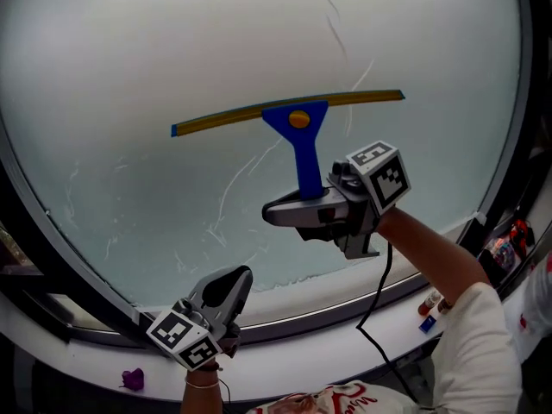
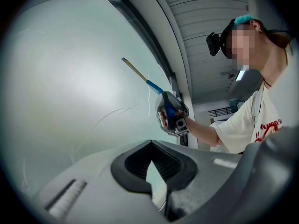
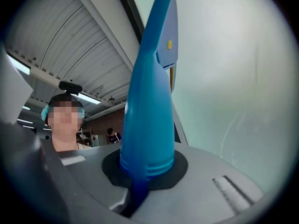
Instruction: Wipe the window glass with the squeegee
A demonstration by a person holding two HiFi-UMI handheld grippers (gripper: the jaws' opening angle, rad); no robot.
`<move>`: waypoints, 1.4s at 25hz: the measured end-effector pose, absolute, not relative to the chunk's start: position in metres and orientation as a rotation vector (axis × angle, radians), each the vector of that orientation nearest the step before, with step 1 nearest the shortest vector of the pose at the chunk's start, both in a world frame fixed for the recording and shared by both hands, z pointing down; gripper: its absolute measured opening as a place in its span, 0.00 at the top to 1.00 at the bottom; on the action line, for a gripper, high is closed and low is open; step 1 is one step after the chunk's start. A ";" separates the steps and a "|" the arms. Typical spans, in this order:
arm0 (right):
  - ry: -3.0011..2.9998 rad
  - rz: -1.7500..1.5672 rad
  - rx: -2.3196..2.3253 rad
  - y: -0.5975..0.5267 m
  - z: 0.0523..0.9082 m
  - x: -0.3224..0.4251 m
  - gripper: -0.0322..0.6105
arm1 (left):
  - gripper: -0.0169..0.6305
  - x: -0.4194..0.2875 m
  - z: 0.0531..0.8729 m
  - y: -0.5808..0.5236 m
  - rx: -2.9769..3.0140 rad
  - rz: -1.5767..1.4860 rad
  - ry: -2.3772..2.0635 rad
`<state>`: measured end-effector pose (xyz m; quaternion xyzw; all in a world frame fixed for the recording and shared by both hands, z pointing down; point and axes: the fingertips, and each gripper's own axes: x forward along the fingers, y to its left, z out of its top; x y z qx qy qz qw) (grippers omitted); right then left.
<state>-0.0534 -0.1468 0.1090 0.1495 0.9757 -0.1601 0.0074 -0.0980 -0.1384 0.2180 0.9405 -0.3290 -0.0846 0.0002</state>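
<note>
- Hanging low near the bottom edge of the window glass (image 1: 155, 50), the left gripper (image 1: 235, 276) has its jaws drawn together on nothing. Only a sliver of light shows between the pads (image 2: 140, 164), and it takes no part in the wipe.
- Further in, the right gripper (image 1: 310, 205) is clamped on the bottom end of the squeegee (image 1: 299, 136), whose handle (image 1: 306, 166) stands up out of the jaws.
- That handle is smooth, blue and tapered, so it could probably twist in the grip. A firm, square hold looks wise.
- It widens into a triangular head (image 1: 295, 115) with a round orange button (image 1: 299, 120), carrying a long thin yellowish blade (image 1: 224, 121) with a blue tip at its left end.
- The blade spans the middle of the pane, slightly right of centre and above mid-height, with its right end a little higher. It appears to lie against the glass, though contact is not certain.
- For a clean stroke, press the whole blade evenly and draw it straight toward the bottom edge without lifting either end.
- Beyond, the glass looks hazy, with thin white streaks (image 1: 237, 179) below the blade.
</note>
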 end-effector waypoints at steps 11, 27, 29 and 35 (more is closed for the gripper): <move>3.075 -0.421 0.513 -0.178 -0.021 -0.074 0.91 | 0.97 -0.108 0.231 -0.131 2.897 -0.284 -1.106; 3.028 -0.442 0.549 -0.217 -0.026 -0.080 0.91 | 0.97 -0.120 0.248 -0.132 2.819 -0.292 -1.196; 3.021 -0.433 0.551 -0.219 -0.025 -0.080 0.91 | 0.97 -0.117 0.248 -0.133 2.814 -0.291 -1.191; 2.992 -0.448 0.592 -0.219 -0.012 -0.083 0.89 | 0.97 -0.114 0.255 -0.137 2.796 -0.292 -1.185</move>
